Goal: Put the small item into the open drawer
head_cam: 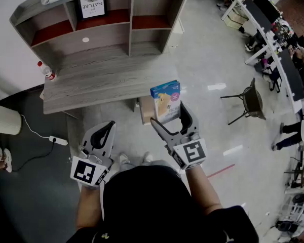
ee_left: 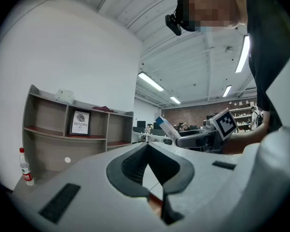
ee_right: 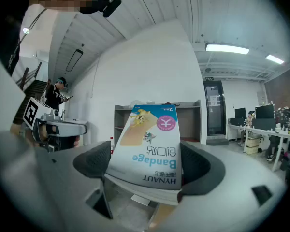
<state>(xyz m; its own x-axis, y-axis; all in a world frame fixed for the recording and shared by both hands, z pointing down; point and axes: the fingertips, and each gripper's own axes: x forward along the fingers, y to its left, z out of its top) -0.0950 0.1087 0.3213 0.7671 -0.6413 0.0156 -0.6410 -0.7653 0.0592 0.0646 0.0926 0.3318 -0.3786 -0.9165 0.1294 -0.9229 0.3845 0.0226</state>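
A blue and white bandage box [head_cam: 166,101] stands upright between the jaws of my right gripper [head_cam: 168,114], which is shut on it and holds it in the air in front of the grey desk [head_cam: 91,87]. In the right gripper view the box [ee_right: 150,144] fills the space between the two dark pads [ee_right: 89,164]. My left gripper [head_cam: 109,125] hangs lower left of it, shut and empty; its tips meet in the left gripper view [ee_left: 157,190]. A light-brown box-like shape [head_cam: 145,111] shows under the desk's front edge, half hidden by the bandage box.
The desk carries a shelf unit with a framed sign [head_cam: 92,6]. A water bottle [head_cam: 46,71] stands at the desk's left end. A power strip [head_cam: 57,140] lies on the dark floor at left. A chair [head_cam: 251,101] stands at right, with people at work tables beyond.
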